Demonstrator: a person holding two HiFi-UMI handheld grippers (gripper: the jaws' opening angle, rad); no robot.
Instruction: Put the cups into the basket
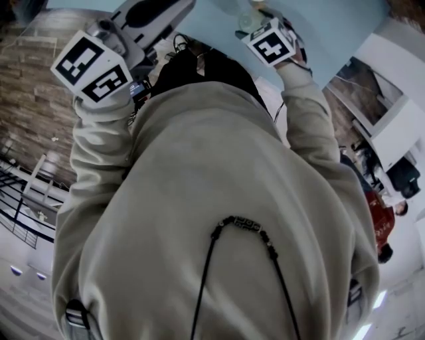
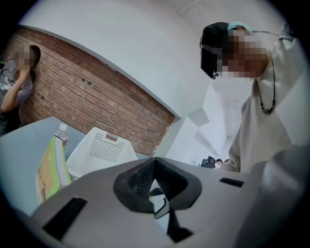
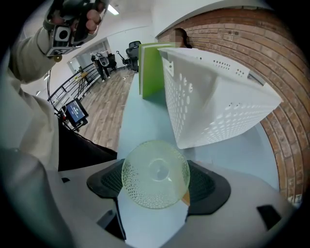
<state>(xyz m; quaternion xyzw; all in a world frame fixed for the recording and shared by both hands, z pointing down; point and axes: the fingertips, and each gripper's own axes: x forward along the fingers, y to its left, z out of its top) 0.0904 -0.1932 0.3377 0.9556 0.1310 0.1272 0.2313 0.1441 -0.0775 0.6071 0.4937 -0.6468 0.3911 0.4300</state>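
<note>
Head view: the camera looks down a person's beige sweatshirt (image 1: 212,199). Both arms are raised toward a pale blue desk (image 1: 332,33) at the top, with the left gripper (image 1: 143,20) and the right gripper (image 1: 262,30) showing mostly as their marker cubes. Left gripper view: the jaws are closed together with nothing between them. Beyond them a white perforated basket (image 2: 101,150) stands on the desk near the edge along the brick wall (image 2: 97,97). A water bottle (image 2: 61,135) and an upright green book (image 2: 48,169) are just beside it. The part of the basket's inside that shows looks empty. Right gripper view: the jaws are clamped on a green dimpled glass cup (image 3: 155,180), seen from its base and held above the desk, close to the basket's outer wall. The basket's inside is hidden here. The step in hand seems to be carrying the cup to the basket. To do it well, lift above the rim, centre over the opening, lower gently, then release, as glass may chip.
</note>
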